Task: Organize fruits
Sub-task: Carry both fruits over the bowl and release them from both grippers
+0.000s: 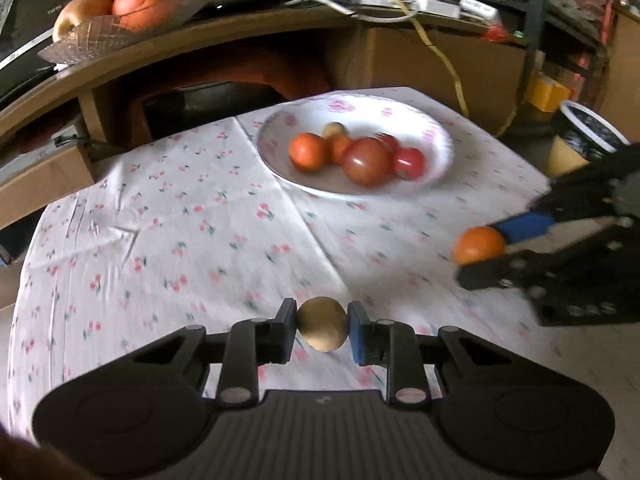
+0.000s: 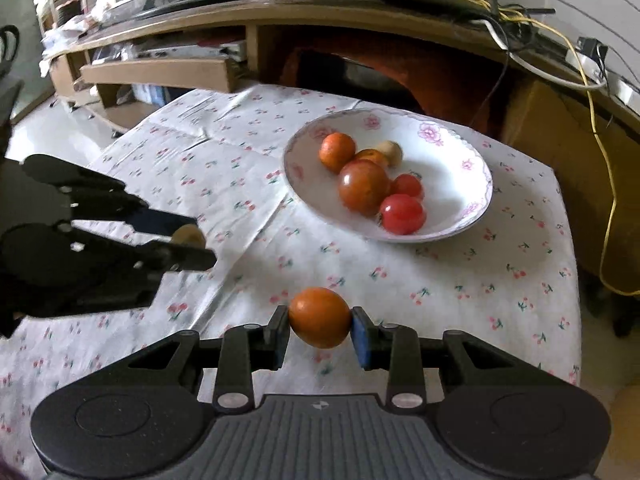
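The left gripper (image 1: 322,330) clamps a tan fruit (image 1: 322,323) above the cloth (image 1: 160,240). The right gripper (image 2: 320,330) clamps an orange fruit (image 2: 319,317). The plate (image 2: 460,160), holding six small fruits, sits at 12 o'clock from the left gripper and 1 o'clock from the right.

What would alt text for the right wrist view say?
The right gripper holds a small round orange fruit in its jaws above a cherry-print tablecloth; beyond sits a white floral plate of small fruits.
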Demonstrator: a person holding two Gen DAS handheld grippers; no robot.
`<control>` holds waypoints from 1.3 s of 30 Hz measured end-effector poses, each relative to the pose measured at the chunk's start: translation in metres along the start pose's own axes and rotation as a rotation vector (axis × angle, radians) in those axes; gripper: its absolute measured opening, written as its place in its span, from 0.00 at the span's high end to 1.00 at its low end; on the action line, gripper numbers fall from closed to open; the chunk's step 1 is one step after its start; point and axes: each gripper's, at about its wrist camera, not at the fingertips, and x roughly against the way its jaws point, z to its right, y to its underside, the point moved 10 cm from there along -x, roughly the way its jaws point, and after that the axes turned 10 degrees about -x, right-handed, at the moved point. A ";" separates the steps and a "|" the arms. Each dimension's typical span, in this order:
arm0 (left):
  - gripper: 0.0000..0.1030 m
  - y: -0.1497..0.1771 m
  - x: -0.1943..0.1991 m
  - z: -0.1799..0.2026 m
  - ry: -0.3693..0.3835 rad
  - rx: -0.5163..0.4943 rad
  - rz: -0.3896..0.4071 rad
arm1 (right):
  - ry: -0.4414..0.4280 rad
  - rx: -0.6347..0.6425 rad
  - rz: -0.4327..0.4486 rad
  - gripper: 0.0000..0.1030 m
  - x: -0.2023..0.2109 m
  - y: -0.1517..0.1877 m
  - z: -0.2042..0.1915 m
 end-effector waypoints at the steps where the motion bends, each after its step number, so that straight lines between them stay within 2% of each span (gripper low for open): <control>1: 0.69 0.004 0.005 0.006 0.006 -0.004 0.002 | -0.003 0.001 -0.008 0.69 0.002 0.006 -0.003; 6: 0.68 0.024 0.009 0.018 -0.006 -0.049 -0.013 | 0.039 0.033 -0.023 0.69 0.004 0.031 -0.012; 9: 0.68 0.025 0.012 0.019 -0.007 -0.055 -0.014 | 0.043 0.026 -0.007 0.68 0.006 0.033 -0.011; 11: 0.67 0.026 0.013 0.019 -0.007 -0.057 -0.016 | 0.045 0.013 -0.008 0.58 0.006 0.032 -0.009; 13: 0.66 0.026 0.014 0.019 0.000 -0.058 -0.016 | 0.047 0.012 -0.002 0.57 0.007 0.032 -0.007; 16: 0.60 0.028 0.019 0.022 0.014 -0.049 -0.014 | 0.031 0.003 0.006 0.34 0.011 0.032 -0.004; 17: 0.59 0.029 0.020 0.022 0.013 -0.047 -0.012 | 0.022 0.004 0.009 0.32 0.012 0.032 -0.004; 21: 0.56 0.029 0.019 0.020 0.006 -0.036 -0.013 | 0.013 0.008 0.020 0.33 0.014 0.032 -0.004; 27: 0.54 0.032 0.018 0.018 0.004 -0.026 -0.012 | 0.006 0.009 0.013 0.41 0.010 0.034 -0.003; 29: 0.54 0.034 0.018 0.017 -0.002 -0.005 -0.007 | 0.015 0.005 -0.004 0.53 0.008 0.035 -0.002; 30: 0.55 0.034 0.019 0.017 -0.001 0.001 -0.006 | 0.022 0.003 -0.004 0.55 0.008 0.036 -0.001; 32: 0.67 0.034 0.019 0.019 0.014 0.007 -0.008 | 0.024 -0.007 -0.003 0.69 0.009 0.034 0.001; 39: 0.67 0.014 0.020 0.021 0.027 0.010 0.002 | 0.011 -0.062 0.008 0.70 0.016 0.021 0.003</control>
